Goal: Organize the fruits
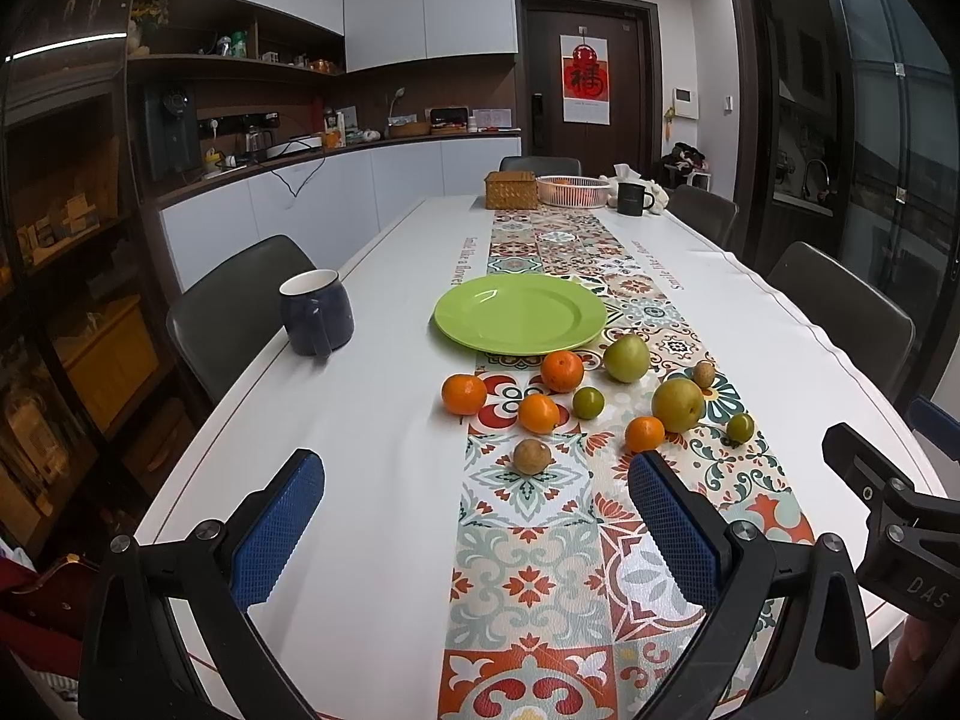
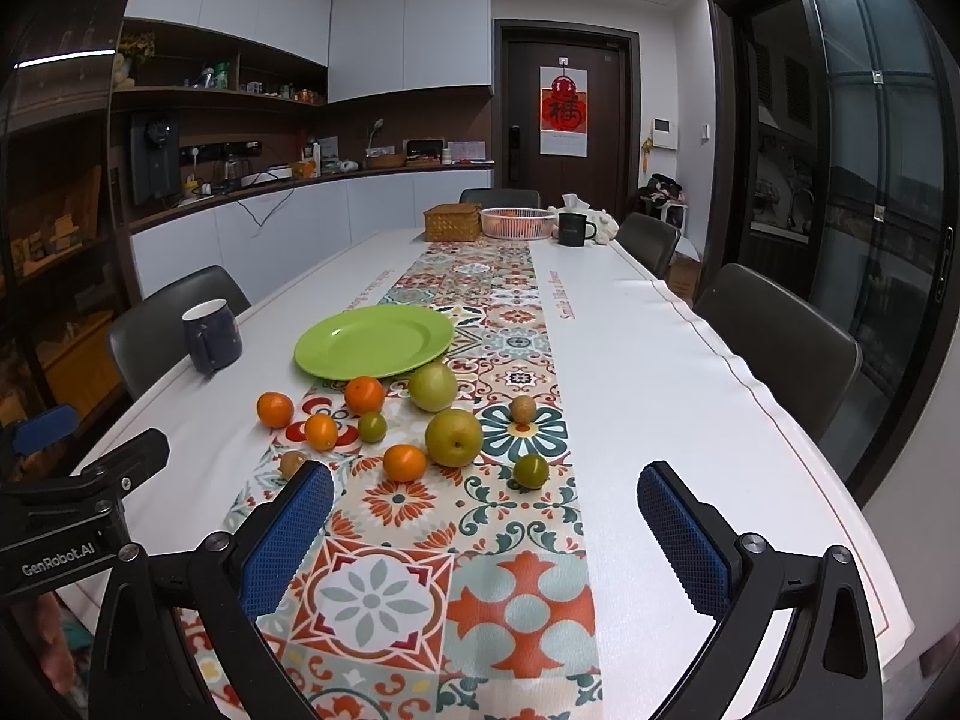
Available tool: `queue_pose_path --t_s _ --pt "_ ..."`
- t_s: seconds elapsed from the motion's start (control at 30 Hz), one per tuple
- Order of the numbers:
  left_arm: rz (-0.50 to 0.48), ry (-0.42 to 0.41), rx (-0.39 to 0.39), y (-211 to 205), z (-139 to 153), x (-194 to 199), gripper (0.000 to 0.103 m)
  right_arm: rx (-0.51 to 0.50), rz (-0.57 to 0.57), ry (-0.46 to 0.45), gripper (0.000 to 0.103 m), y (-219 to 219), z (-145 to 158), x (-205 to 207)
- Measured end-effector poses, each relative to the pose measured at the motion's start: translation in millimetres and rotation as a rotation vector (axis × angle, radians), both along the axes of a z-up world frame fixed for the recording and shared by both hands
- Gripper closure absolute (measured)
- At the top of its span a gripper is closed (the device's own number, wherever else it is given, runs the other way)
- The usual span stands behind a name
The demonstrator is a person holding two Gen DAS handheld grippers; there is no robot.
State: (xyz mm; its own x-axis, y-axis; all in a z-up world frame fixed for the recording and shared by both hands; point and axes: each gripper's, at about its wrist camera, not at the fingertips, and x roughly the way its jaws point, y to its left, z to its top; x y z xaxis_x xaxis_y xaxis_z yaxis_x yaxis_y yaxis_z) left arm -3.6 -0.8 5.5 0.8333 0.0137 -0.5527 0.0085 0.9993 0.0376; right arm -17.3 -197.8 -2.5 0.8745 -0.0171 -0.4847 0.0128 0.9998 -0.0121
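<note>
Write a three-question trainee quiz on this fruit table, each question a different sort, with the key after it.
1. True or false: the green plate already holds fruit.
2. How many oranges lie on the table runner?
3. Multiple choice: the blue mug stands A) on the plate, B) on the white cloth toward the left edge of the table, C) among the fruit.

Key
1. False: the plate is bare and all loose fruit lies nearer the grippers.
2. Four, for example one at.
3. B.

The left gripper and right gripper are both open and hold nothing.
</note>
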Motion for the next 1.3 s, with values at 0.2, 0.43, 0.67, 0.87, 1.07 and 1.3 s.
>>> queue_pose_path --t_s 0.2,0.43,0.67,0.87,1.07,1.3 --pt "0.001 -0.001 0.001 -0.4 -0.2 0.1 0.0 0.001 -0.001 0.002 0.0 -0.4 -0.5 0.8" --pt "0.0 -0.002 -0.004 -0.2 1.6 0.1 0.0 -0.001 -0.001 0.0 0.0 -0.7 1.6 0.8" --pt "-0.004 -0.004 -0.006 0.1 2.8 -1.3 0.0 0.0 -0.001 0.0 0.0 0.0 0.9 0.4" --pt "-0.003 -0.004 -0.006 -0.1 2.7 -1.4 0.0 -0.001 -0.001 0.001 0.0 -0.5 1.1 0.7" --pt "-0.004 -0.004 -0.007 -0.3 3.3 -1.5 0.0 0.001 -0.001 0.001 0.0 0.2 1.6 1.0" --pt "-0.004 -0.006 -0.008 -1.5 4.4 -2.2 0.0 0.001 -0.002 0.0 0.0 -0.9 0.6 -0.4"
